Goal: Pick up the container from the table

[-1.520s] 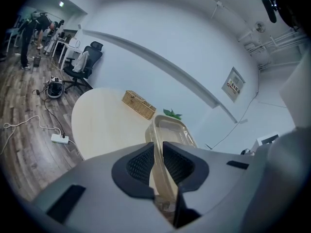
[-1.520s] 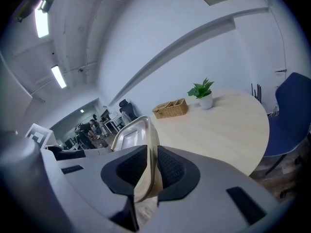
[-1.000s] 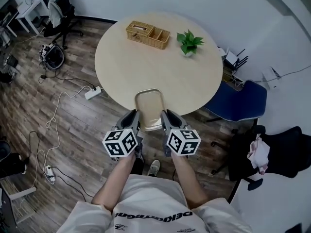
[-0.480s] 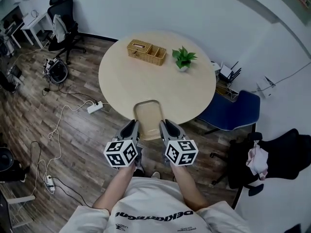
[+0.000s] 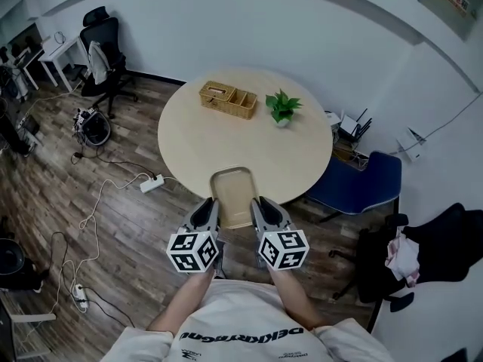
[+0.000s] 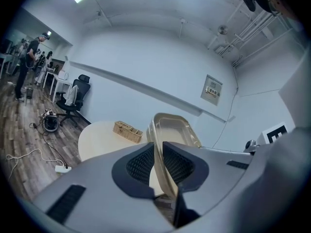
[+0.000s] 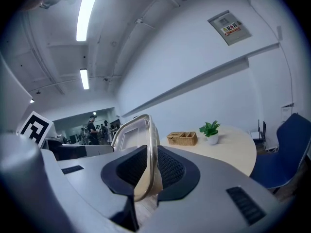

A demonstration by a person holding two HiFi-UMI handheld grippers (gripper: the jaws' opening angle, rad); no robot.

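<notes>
The container (image 5: 232,194) is a shallow, empty, beige metal tray with a rolled rim. It hangs in the air over the near edge of the round table (image 5: 245,138), held between both hands. My left gripper (image 5: 207,211) is shut on the tray's left rim (image 6: 158,149). On the opposite side, my right gripper (image 5: 260,210) is shut on the right rim (image 7: 149,154). In the left gripper view the tray's inside (image 6: 173,128) faces me, and the black ribbed pads (image 6: 139,165) press on its wall. The right gripper view shows the tray edge-on.
On the far side of the table stand a wicker basket (image 5: 228,99) and a small potted plant (image 5: 281,108). A blue chair (image 5: 361,183) stands at the table's right. Cables and a power strip (image 5: 151,183) lie on the wood floor at left.
Both grippers have risen with the tray between them, lifting it off the table's near edge. The head view has pulled back and now shows more of the room.
</notes>
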